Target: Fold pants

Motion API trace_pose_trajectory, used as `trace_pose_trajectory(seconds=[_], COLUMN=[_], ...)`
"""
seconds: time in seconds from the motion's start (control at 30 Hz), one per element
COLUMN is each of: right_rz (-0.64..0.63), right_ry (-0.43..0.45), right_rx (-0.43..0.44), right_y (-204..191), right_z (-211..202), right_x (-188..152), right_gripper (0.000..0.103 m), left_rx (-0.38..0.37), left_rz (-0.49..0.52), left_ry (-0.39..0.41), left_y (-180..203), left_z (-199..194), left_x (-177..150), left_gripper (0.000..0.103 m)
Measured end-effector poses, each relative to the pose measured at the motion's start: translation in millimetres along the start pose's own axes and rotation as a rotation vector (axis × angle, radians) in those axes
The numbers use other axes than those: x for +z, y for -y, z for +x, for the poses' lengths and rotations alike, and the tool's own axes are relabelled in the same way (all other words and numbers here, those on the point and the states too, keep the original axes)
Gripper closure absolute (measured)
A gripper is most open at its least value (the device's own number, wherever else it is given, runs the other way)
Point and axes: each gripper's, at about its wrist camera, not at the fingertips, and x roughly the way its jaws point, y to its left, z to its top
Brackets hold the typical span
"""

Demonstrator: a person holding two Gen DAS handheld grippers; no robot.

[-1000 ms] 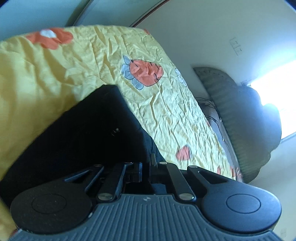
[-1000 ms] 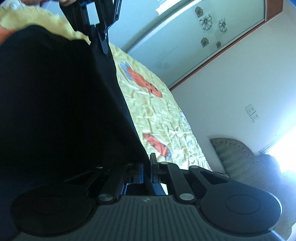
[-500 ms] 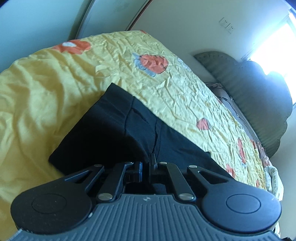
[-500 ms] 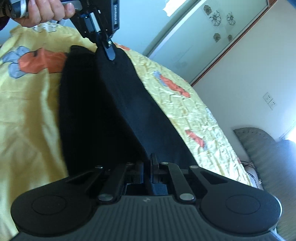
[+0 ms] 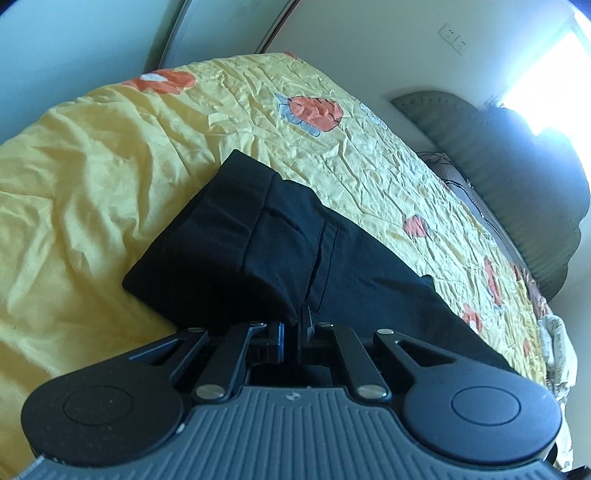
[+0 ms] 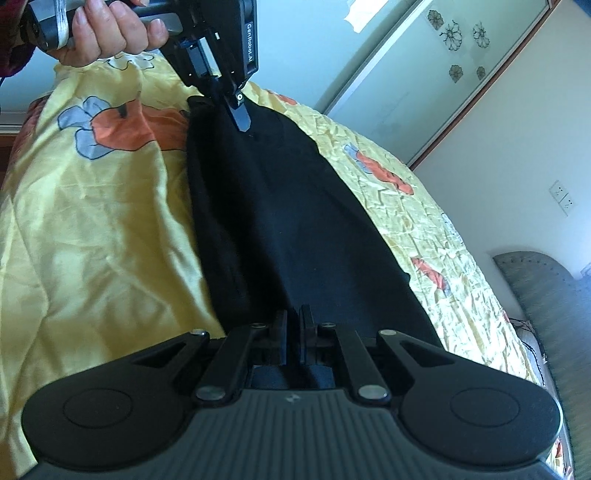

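Showing black pants (image 5: 280, 243) laid lengthwise on a bed (image 5: 92, 192) covered by a yellow printed sheet, near the bed's foot-end corner in the left wrist view. The left gripper (image 5: 295, 325) is closed on a fold of the pants, cloth being pinched between its fingers (image 5: 306, 321). The right gripper (image 6: 293, 328) is likewise closed on the pants at the opposite end, and the left gripper (image 6: 240, 110) is seen there pinching the far edge, held by a hand (image 6: 107, 33). The step is judged to be the laying-down of a lengthwise fold. Uneven release could let the upper layer slide off the lower one, because the sheet is wrinkled and the cloth is limp; a crooked edge would result. No containers are visible in either view.
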Motion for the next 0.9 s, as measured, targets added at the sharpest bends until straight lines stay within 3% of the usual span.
trace_pose_trajectory(seconds=[0.2,0.23,0.27,0.3,0.37,0.43,0.5,0.53,0.7,0.9], right_rz=[0.022,0.015,-0.006,-0.029,-0.073,-0.052,0.042,0.061,0.066,0.108], right_ry=[-0.003,-0.013,-0.013,-0.009,0.001,0.006,0.011,0.006,0.016,0.032], right_rx=[-0.014,-0.021,-0.056,-0.098,-0.187,-0.179,-0.140,-0.132,-0.093,-0.022], right_y=[-2.2,-2.0,-4.5,-7.9,-13.8,-10.5,-0.5,0.6,-7.3,-5.0], right_z=[2.9,6.4,9.4,11.3,15.2,17.1,18.6,20.5,8.8,-13.6], right_x=[-5.2,-6.3,-7.6,-8.4,-9.2,-7.8,-7.3,-7.8,-8.9,-5.2], right_gripper=[0.097,0.096,0.088,0.073,0.062,0.066,0.094,0.097,0.100,0.100], left_rx=[-0.007,-0.006,-0.006,-0.006,-0.003,-0.009,-0.007,0.001,0.034,0.048], left_rz=[-0.007,-0.018,-0.031,-0.045,-0.070,-0.093,-0.098,-0.084,-0.001,-0.022], left_ry=[0.016,0.019,0.024,0.033,0.047,0.050,0.058,0.061,0.091,0.091], left_y=[-3.8,-5.0,-6.7,-8.5,-11.5,-13.9,-14.3,-13.0,-6.9,-14.5], left_z=[4.8,5.6,6.6,7.6,8.5,9.2,8.8,7.9,-4.2,-8.6], left_x=[-2.6,-2.7,-2.3,-2.1,-1.3,0.4,0.7,0.5,-4.1,-5.5], left_gripper=[0.097,0.091,0.081,0.081,0.081,0.081,0.081,0.092,0.093,0.094])
